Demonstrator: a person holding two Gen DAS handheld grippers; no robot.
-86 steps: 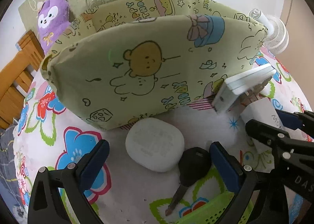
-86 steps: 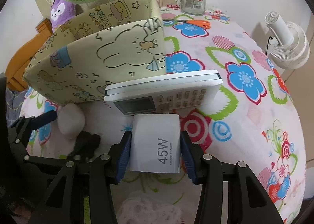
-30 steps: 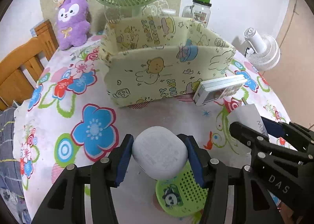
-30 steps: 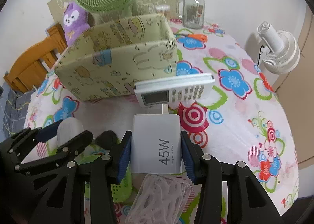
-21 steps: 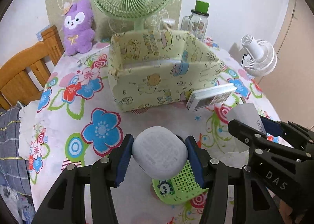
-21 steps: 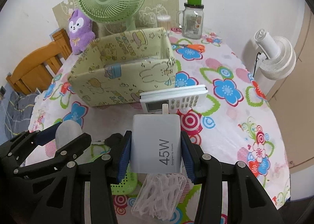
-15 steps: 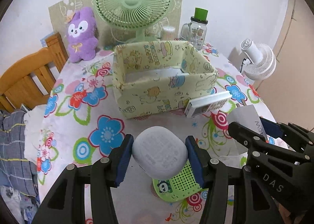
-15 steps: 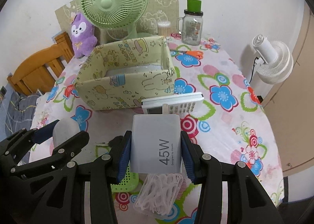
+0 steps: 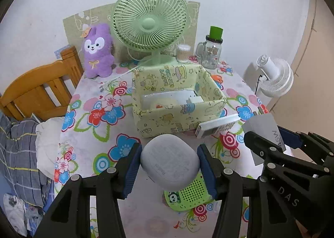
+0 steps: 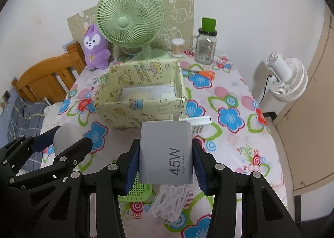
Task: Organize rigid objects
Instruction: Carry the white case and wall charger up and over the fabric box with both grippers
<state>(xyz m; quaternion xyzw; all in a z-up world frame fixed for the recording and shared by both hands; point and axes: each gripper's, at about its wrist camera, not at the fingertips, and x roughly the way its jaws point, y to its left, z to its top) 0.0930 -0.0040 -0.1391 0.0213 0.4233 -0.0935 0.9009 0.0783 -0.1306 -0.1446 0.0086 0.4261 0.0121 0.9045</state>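
Note:
My left gripper (image 9: 169,164) is shut on a white rounded earbud case (image 9: 169,161), held high above the table. My right gripper (image 10: 166,153) is shut on a white 45W charger (image 10: 166,152), also raised; both show in each other's view, the charger (image 9: 266,131) at right and the case (image 10: 65,136) at left. A yellow-green cartoon fabric box (image 9: 177,100) (image 10: 142,94) stands open ahead, with flat white items inside. A white remote (image 9: 218,125) (image 10: 200,122) lies against the box's front right corner.
A green perforated disc (image 9: 191,195) and a white mesh piece (image 10: 171,202) lie below the grippers. Behind the box stand a green fan (image 9: 149,23), a purple plush (image 9: 97,50), a jar (image 9: 211,50) and orange scissors (image 10: 205,74). A wooden chair (image 9: 39,90) is left, a white fan (image 10: 287,79) right.
Both grippers have risen and pulled back from the table with the case and the charger held; the box now looks smaller and its inside shows. The left gripper closed on the case earlier.

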